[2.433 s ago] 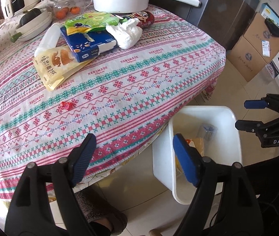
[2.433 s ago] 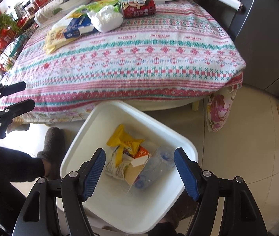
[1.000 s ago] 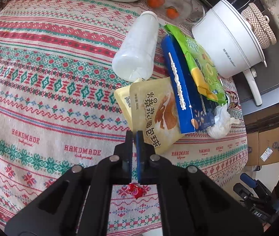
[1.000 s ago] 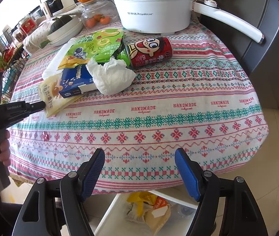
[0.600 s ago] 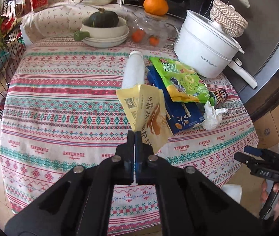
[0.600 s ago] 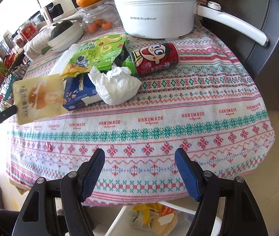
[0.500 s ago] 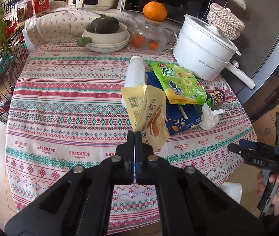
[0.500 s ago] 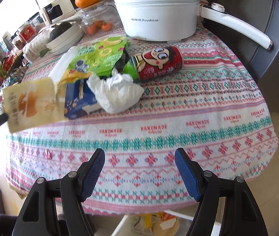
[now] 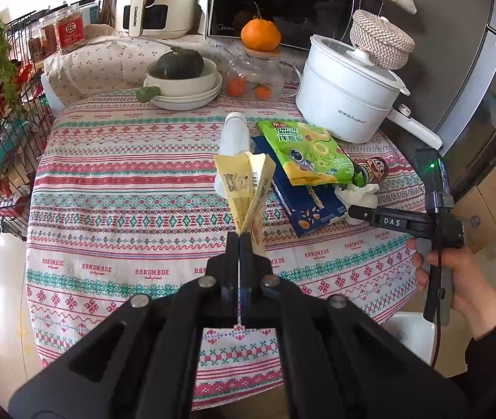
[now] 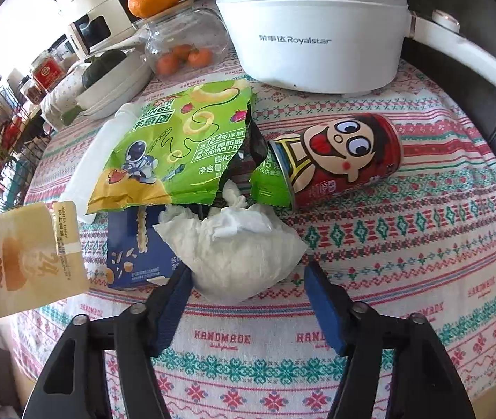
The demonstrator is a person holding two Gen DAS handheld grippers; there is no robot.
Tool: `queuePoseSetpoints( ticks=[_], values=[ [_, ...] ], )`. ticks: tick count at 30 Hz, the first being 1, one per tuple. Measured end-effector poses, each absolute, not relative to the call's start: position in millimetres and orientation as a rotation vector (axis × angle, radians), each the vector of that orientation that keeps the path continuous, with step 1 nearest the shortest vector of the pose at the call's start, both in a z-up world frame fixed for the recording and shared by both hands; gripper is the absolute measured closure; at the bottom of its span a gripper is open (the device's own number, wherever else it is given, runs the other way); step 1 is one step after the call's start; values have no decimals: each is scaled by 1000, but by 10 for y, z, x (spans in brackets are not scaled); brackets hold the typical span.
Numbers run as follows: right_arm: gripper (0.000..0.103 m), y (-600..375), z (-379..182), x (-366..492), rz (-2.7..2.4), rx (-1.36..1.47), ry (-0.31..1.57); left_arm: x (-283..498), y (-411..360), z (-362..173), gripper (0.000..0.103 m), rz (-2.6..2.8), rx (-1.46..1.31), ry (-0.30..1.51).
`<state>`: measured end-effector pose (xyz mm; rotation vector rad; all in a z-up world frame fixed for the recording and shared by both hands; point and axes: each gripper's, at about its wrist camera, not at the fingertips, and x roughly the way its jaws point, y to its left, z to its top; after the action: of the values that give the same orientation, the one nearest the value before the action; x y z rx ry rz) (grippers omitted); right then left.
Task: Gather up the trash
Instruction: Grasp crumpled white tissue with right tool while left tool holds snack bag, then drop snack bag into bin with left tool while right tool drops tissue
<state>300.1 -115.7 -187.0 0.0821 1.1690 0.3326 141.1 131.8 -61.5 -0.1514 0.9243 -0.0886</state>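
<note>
Left tongs (image 9: 240,241): you have them clamped together on the bottom corner of the yellow snack packet (image 9: 248,188), which hangs clear above the surface (image 9: 125,188).
Yellow snack packet: in your right wrist view it floats at the left edge, beside the blue box (image 10: 132,258).
Right tongs (image 10: 248,289): the jaws have just been closing and stand apart, one on each side of the crumpled white tissue (image 10: 234,255); the left pad sits right at the wad, the right pad is clear of it, and you are not gripping it.
Crumpled white tissue: on the surface, touching the blue box and the torn edge of the green onion-ring bag (image 10: 178,153).
Red can (image 10: 338,157): lying on its side behind the tissue, near the white cooking pot (image 10: 314,31).
White bottle (image 9: 234,136): lying beside the green bag.
Right hand (image 9: 464,279): wrapped around the grip handle at the surface's edge.
</note>
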Motion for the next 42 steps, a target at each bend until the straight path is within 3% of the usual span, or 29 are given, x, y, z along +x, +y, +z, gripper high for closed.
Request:
queuePoseSetpoints(
  ticks=[3, 7, 26, 42],
  values=[
    [61, -1188, -1862, 3005, 366, 128, 1160, 1411, 1314, -617, 103, -90, -151, 924],
    [66, -1232, -1733, 2917, 376, 80, 1141, 1397, 1311, -585, 103, -91, -156, 913],
    [67, -2031, -886, 1603, 346, 98, 1128, 866, 510, -173, 103, -333, -75, 821],
    [67, -2401, -1003, 911, 332, -21, 1152, 385, -372, -366, 103, -644, 35, 945]
  ],
)
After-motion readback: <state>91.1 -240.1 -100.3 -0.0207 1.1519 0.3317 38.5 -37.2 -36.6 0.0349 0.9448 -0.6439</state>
